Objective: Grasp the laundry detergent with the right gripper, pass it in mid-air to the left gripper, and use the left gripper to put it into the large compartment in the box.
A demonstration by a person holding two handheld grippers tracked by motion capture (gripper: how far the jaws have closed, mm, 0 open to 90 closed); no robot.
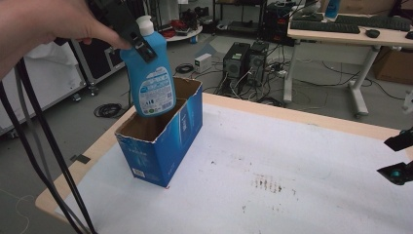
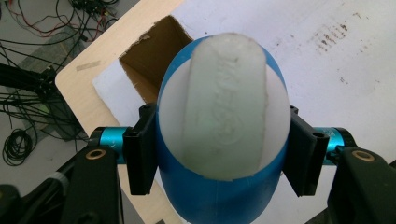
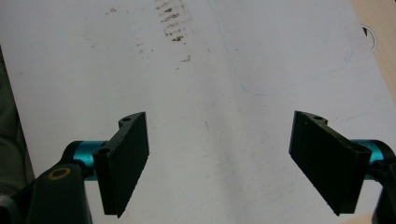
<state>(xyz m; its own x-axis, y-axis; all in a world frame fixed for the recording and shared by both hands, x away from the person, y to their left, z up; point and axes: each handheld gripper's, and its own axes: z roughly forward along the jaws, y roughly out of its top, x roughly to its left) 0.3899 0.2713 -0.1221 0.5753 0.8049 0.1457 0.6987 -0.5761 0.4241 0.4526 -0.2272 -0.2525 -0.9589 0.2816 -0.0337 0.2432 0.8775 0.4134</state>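
Observation:
A blue bottle (image 1: 151, 78) with a white cap and a printed label hangs upright over the open top of a blue cardboard box (image 1: 160, 141). My left gripper (image 1: 139, 41) is shut on the bottle's upper body, held by a hand at the top left. In the left gripper view the white cap of the bottle (image 2: 224, 107) sits between the two black pads (image 2: 140, 149), with the brown inside of the box (image 2: 152, 60) below it. My right gripper (image 1: 397, 156) stands open at the table's right edge. In the right gripper view the right gripper (image 3: 219, 158) has nothing between its jaws.
The box stands on a white sheet (image 1: 272, 161) with brown smudges (image 1: 265, 184), near the left corner of the wooden table (image 1: 53, 195). Black cables (image 1: 34, 161) trail down at the left. Beyond the table are computer towers (image 1: 243, 61) and a desk (image 1: 341, 34).

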